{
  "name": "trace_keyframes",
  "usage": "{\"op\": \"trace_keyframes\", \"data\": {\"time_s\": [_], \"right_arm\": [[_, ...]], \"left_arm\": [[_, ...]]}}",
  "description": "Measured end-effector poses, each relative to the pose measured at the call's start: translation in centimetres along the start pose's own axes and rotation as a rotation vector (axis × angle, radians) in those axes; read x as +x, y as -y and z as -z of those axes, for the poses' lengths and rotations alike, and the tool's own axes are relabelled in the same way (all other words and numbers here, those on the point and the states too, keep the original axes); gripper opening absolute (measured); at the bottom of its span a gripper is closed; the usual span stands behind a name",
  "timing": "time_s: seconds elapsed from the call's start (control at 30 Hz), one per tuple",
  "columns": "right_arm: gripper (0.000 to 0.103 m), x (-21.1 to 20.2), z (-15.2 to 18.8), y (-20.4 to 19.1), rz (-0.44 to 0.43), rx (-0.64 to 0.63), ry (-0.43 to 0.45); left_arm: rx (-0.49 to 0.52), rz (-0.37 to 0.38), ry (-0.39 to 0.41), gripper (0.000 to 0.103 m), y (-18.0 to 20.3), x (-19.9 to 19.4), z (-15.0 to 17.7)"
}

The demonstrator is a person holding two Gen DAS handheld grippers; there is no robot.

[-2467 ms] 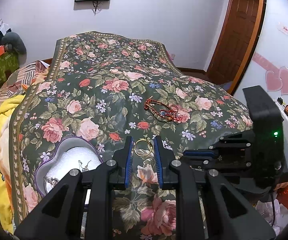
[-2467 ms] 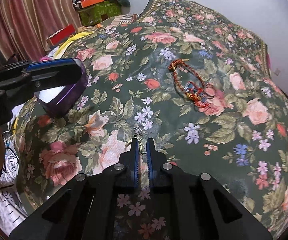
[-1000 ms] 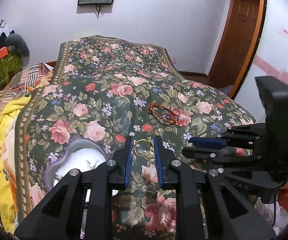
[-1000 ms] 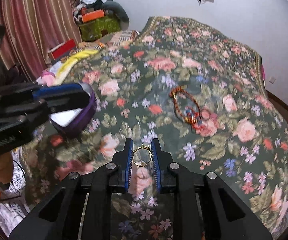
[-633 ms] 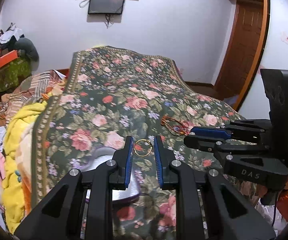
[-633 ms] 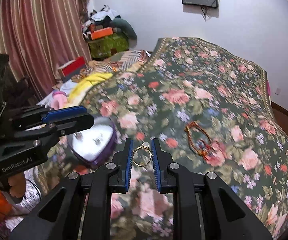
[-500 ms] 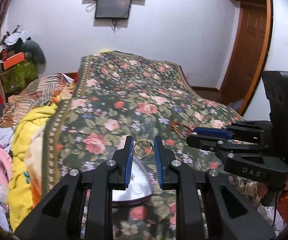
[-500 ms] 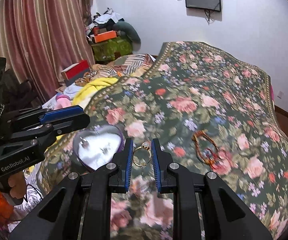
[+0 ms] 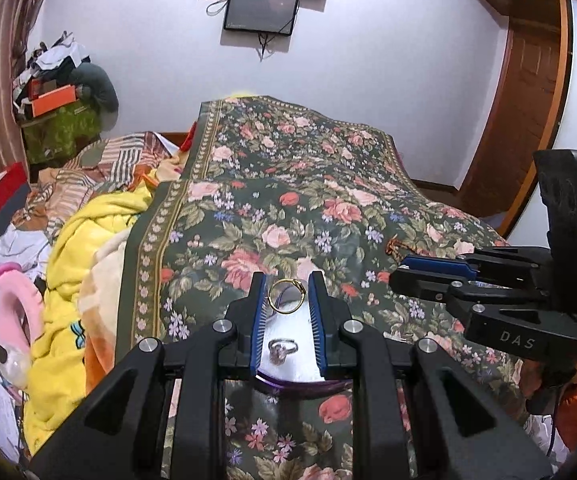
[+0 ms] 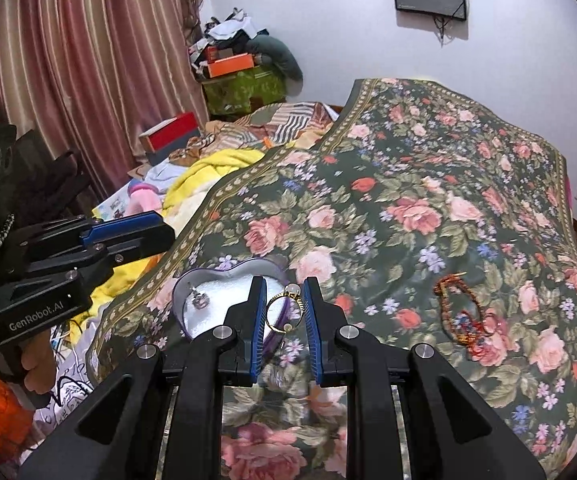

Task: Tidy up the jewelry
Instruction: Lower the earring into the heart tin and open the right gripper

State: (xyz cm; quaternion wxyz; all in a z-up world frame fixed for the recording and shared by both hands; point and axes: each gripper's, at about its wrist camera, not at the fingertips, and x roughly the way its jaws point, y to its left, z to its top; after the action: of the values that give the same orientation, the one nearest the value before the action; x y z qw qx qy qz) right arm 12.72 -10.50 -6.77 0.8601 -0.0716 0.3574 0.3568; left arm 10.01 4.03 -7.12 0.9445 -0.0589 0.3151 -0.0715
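My left gripper (image 9: 287, 298) is shut on a gold ring (image 9: 286, 297) and holds it above the purple heart-shaped box (image 9: 288, 376), whose white lining carries a silver ring (image 9: 281, 350). My right gripper (image 10: 284, 306) is shut on a second gold ring (image 10: 283, 309) with a small stone, held just right of the same box (image 10: 224, 292), where a silver piece (image 10: 199, 300) lies. A red beaded bracelet (image 10: 462, 312) lies on the floral bedspread (image 10: 428, 200) to the right. Each gripper shows in the other's view: the right one (image 9: 428, 276), the left one (image 10: 136, 232).
A yellow blanket (image 9: 76, 264) and a pink toy (image 9: 16, 308) lie along the bed's left side. Boxes and clothes (image 10: 240, 68) pile up by the far wall. A wooden door (image 9: 520, 120) stands at the right.
Both grippers have lifted off the bedspread with their rings and swung left. The heart-shaped box now sits directly under the left gripper and just left of the right one.
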Motion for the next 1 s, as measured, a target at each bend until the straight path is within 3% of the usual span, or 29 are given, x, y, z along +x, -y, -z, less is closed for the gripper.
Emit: {"op": "trace_keyframes", "data": {"time_s": [0.37,0.73,0.8,0.9,1.0], "right_arm": [[0.017,2.6,1.1,-1.7,-0.045,-0.032,-0.081],[0.017,3.3,1.6,-2.2,-0.077,-0.046,-0.105],[0.019,3.3,1.5,-1.9,-0.073,-0.035,-0.11],[0.033,2.9,1.5,-1.2,-0.061,-0.011,-0.096],[0.035,1.9,1.5,-0.5,-0.046,0.001,-0.072]], "left_arm": [[-0.003,0.035,-0.06,0.019,-0.1,1.5,1.4],[-0.021,0.053,-0.086,0.019,-0.5,2.1,1.6],[-0.024,0.053,-0.087,0.019,-0.6,2.2,1.6],[-0.034,0.043,-0.092,0.021,-0.8,2.4,1.5],[-0.042,0.036,-0.093,0.023,-1.0,2.4,1.5]]}}
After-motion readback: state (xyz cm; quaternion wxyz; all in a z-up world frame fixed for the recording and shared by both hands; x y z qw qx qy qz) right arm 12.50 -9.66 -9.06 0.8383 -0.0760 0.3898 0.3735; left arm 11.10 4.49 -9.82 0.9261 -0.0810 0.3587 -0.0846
